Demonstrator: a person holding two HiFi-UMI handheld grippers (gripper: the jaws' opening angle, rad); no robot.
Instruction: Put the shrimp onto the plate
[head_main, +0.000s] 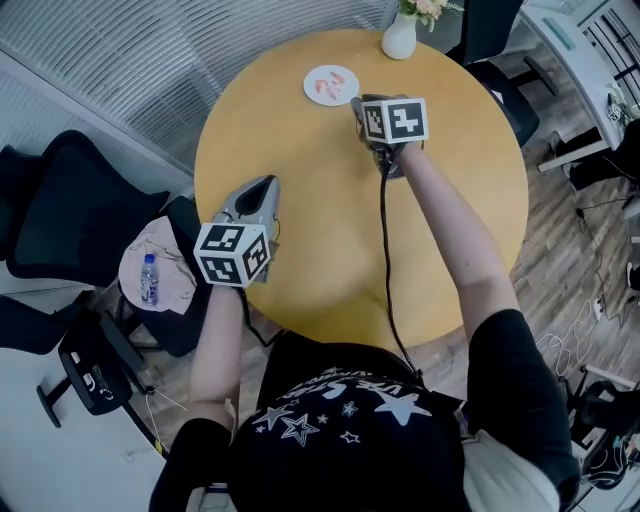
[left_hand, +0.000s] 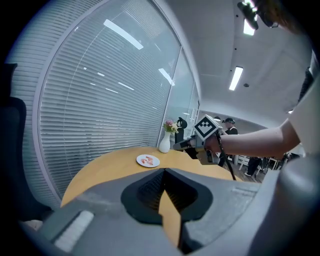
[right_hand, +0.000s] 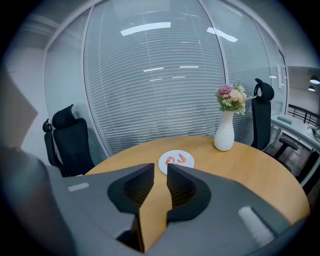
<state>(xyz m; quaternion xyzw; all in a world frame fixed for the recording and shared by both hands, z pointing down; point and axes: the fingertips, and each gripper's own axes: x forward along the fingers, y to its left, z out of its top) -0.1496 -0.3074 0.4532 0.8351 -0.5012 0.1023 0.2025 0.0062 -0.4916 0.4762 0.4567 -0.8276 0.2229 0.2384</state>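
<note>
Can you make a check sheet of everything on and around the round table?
Surface: round wooden table.
Job's things: two shrimp already lying on the white plate.
Clutter: white vase of flowers near the far edge.
Grippers: left gripper shut, empty; right gripper fingers slightly apart, empty, pointing at the plate.
Cables: black cable runs from the right gripper along the arm.
Surroundings: black office chairs, window blinds, water bottle on a seat beside the table.

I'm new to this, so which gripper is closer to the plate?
Right. The right gripper is just beside the plate; the left gripper is far back, near the table's left edge.
</note>
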